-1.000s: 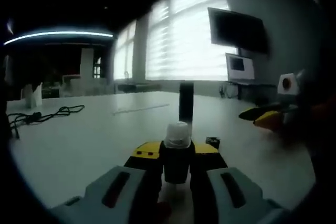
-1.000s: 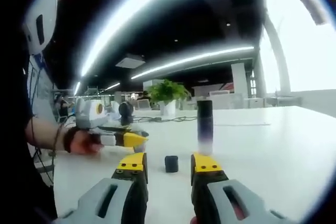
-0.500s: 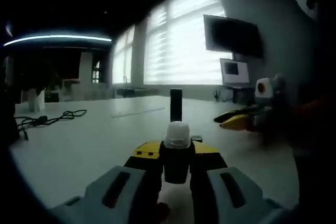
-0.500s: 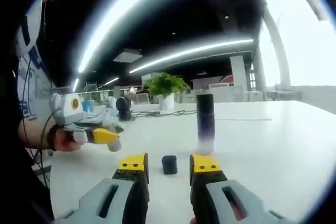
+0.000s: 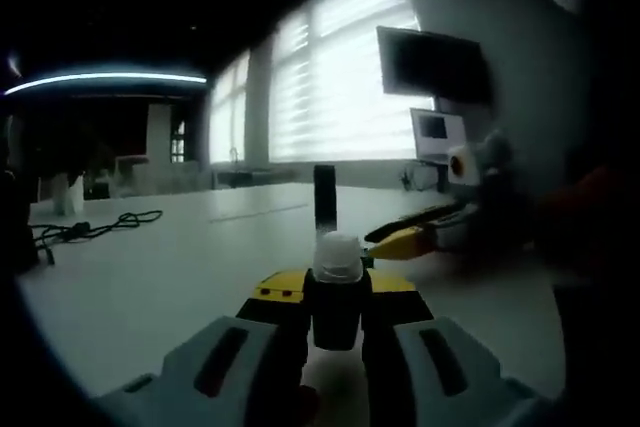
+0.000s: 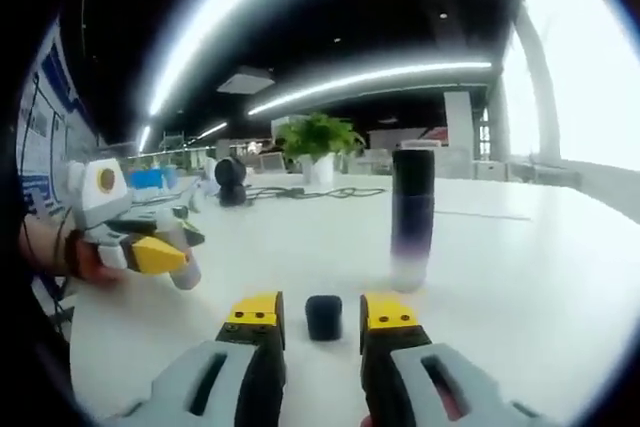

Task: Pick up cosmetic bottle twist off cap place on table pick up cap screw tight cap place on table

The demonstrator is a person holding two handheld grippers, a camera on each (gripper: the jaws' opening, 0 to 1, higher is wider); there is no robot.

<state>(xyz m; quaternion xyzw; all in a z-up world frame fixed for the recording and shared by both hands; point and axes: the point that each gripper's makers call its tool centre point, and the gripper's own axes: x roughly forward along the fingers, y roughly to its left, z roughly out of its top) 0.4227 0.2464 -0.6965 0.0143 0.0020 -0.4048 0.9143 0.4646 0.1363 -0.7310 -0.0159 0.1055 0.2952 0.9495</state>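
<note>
My left gripper (image 5: 337,299) is shut on a small dark bottle (image 5: 337,262) whose pale, uncapped neck sticks up between the jaws. In the right gripper view a hand holds the left gripper (image 6: 150,255) at the left, above the white table (image 6: 520,287). The small black cap (image 6: 323,317) lies on the table just ahead of my right gripper (image 6: 323,305), whose jaws stand open on either side of it. In the left gripper view the right gripper (image 5: 400,244) reaches in from the right with its yellow tips. A tall dark cylinder bottle (image 6: 412,217) with a frosted base stands upright just beyond the cap.
The tall dark bottle (image 5: 324,197) also stands ahead of the left gripper. Black cables (image 5: 90,225) lie on the table at the left. A screen (image 5: 432,65) hangs on the wall, with a small monitor (image 5: 437,132) below it. A potted plant (image 6: 318,137) stands at the far end.
The right gripper has moved forward, so the cap and the tall bottle look nearer. In the left gripper view it has slid leftward in front of the held bottle. The left gripper stays shut.
</note>
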